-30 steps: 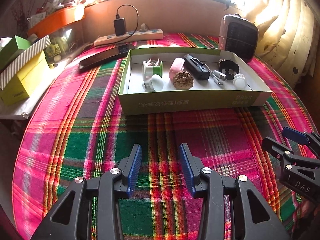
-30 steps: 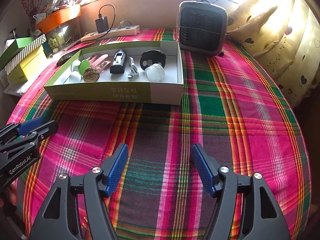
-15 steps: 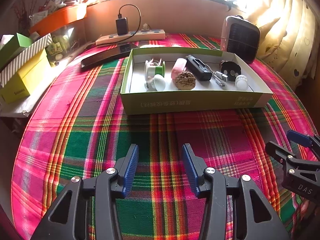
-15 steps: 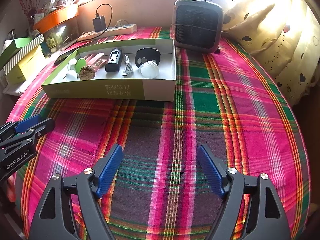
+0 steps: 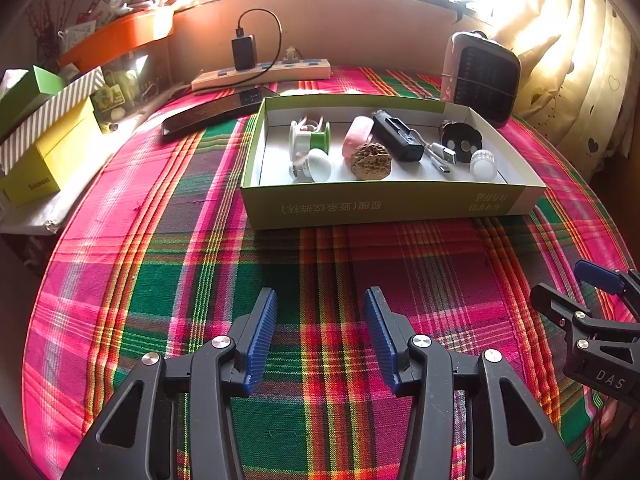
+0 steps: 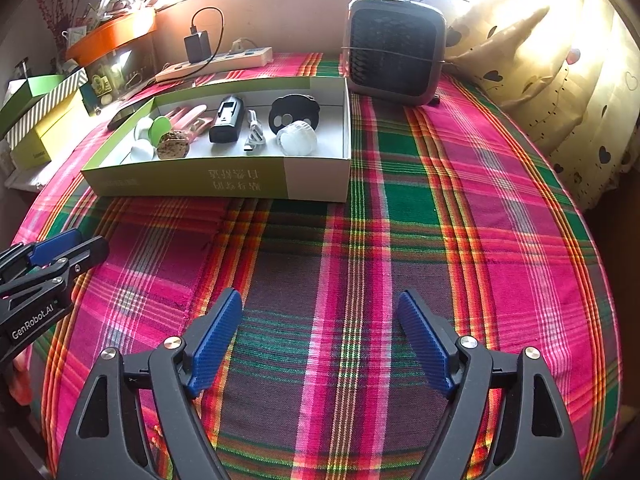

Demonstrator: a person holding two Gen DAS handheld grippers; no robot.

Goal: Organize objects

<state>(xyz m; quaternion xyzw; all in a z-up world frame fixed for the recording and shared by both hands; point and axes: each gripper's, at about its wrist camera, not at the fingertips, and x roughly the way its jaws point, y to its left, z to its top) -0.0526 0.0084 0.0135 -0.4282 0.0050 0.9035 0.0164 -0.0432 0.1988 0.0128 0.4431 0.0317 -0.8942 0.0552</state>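
My left gripper [image 5: 320, 340] and right gripper [image 6: 320, 336] hover spread and empty; ahead, the crowded box [image 5: 384, 204] risks nudged neighbours during any pick.

Both wrist views look low across the plaid tablecloth [image 5: 224, 264] toward the window, well back from the green tray [image 5: 384, 204]. The left faces it squarely; the right sees it [image 6: 216, 182] up-left. Both share it.

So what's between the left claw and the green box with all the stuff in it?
Nothing but bare plaid tablecloth. In the left wrist view the left claw hangs open, short of the green box, with only cloth between them.
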